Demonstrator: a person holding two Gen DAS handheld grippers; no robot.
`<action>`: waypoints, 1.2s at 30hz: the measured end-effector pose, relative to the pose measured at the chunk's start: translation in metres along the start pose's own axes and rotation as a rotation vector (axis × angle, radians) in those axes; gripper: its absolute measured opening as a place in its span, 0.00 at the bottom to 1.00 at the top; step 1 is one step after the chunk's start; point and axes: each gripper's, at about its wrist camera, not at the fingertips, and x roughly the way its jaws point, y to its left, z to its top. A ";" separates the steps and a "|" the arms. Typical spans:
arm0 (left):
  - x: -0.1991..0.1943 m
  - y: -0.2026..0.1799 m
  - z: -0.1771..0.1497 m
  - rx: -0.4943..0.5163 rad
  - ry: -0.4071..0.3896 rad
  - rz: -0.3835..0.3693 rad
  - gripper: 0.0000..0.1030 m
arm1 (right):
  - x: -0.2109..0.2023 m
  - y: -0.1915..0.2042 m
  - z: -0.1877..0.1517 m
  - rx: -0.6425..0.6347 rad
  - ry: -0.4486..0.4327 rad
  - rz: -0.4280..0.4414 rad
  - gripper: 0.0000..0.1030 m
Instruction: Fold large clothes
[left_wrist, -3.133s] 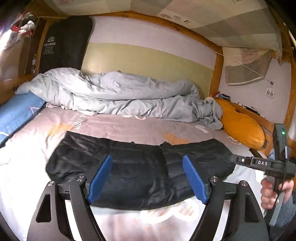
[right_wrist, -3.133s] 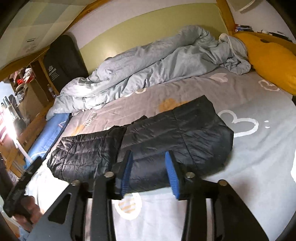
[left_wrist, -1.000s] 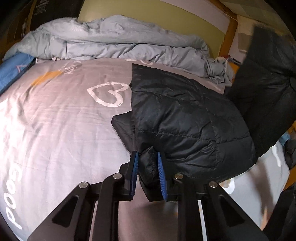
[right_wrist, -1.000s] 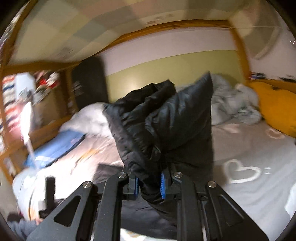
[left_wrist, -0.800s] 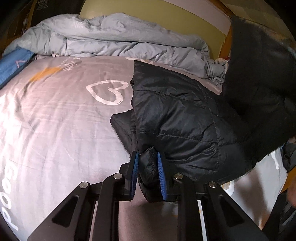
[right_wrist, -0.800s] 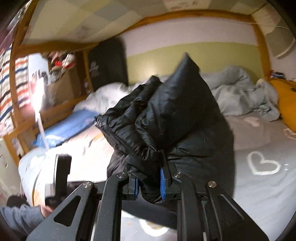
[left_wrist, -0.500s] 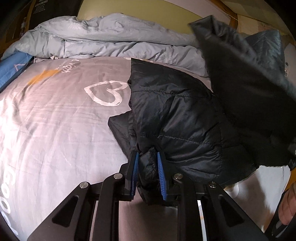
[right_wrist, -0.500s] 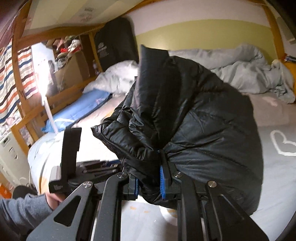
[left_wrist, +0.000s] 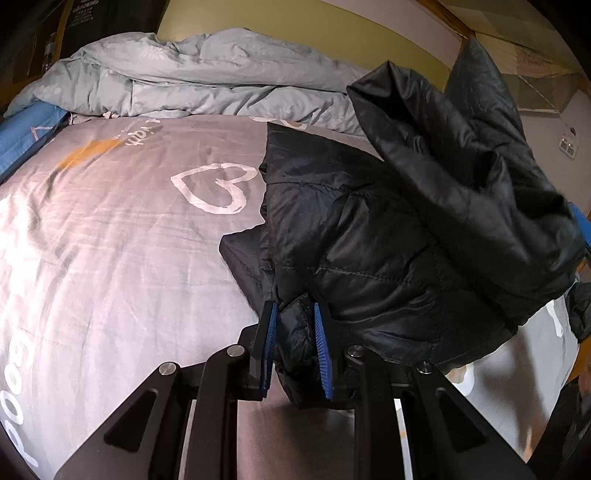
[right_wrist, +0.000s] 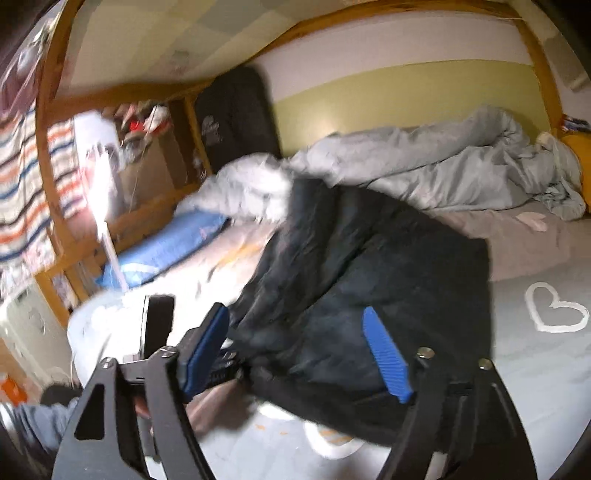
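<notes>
Your right tool (right_wrist: 295, 354) is opening its jaws, where a second ago it carried the black jacket (left_wrist: 388, 236) pinched aloft; the flap now drops past its spread fingers, so this fold is nearly laid. Your left tool (left_wrist: 293, 343) stays clamped narrow on the jacket's near corner. Beyond both, bare grey bed sheet (left_wrist: 129, 221), then the crumpled duvet (left_wrist: 207, 74); nothing blocks you.
</notes>
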 end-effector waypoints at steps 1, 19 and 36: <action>-0.001 0.001 0.000 -0.004 0.001 -0.002 0.21 | -0.002 -0.011 0.004 0.025 -0.018 -0.063 0.73; 0.001 0.004 0.001 -0.004 0.003 -0.007 0.22 | 0.068 -0.069 -0.035 0.209 0.236 -0.076 0.60; -0.099 -0.038 0.023 0.048 -0.335 -0.006 0.71 | 0.069 -0.025 -0.034 0.053 0.253 -0.061 0.59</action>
